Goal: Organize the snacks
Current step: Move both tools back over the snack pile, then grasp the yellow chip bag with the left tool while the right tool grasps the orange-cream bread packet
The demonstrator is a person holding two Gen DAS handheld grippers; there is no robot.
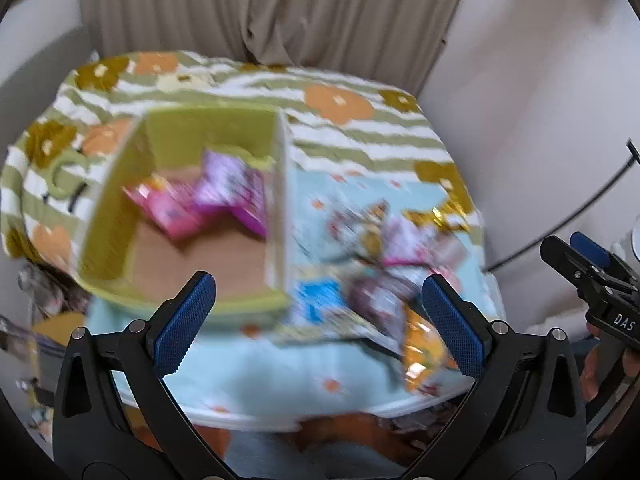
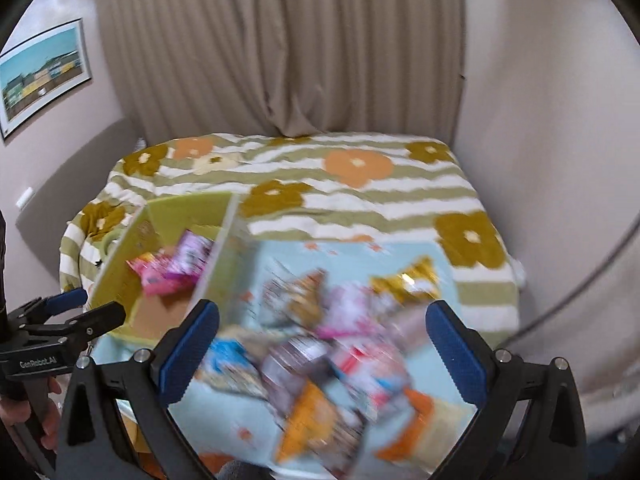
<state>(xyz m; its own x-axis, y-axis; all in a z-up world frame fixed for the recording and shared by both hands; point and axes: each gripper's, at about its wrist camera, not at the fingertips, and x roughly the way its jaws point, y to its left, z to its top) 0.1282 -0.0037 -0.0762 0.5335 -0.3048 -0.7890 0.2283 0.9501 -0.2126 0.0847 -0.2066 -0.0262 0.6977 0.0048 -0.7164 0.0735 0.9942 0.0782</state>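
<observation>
Snacks point(image 2: 332, 364) lie heaped on the bed's near edge, beside the box point(image 1: 120, 184); both grippers point(image 1: 316, 328) point(image 2: 322, 350) hover spread apart, empty.

Both wrist views high, angled down, sharing box point(image 1: 180, 208) and bed point(image 2: 360, 200).

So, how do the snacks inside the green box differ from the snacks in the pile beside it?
The snacks in the green box are few, all pink or purple. The pile holds many more, in mixed colours, loose on the light blue mat to the right of the box. Both are blurred packets.
</observation>
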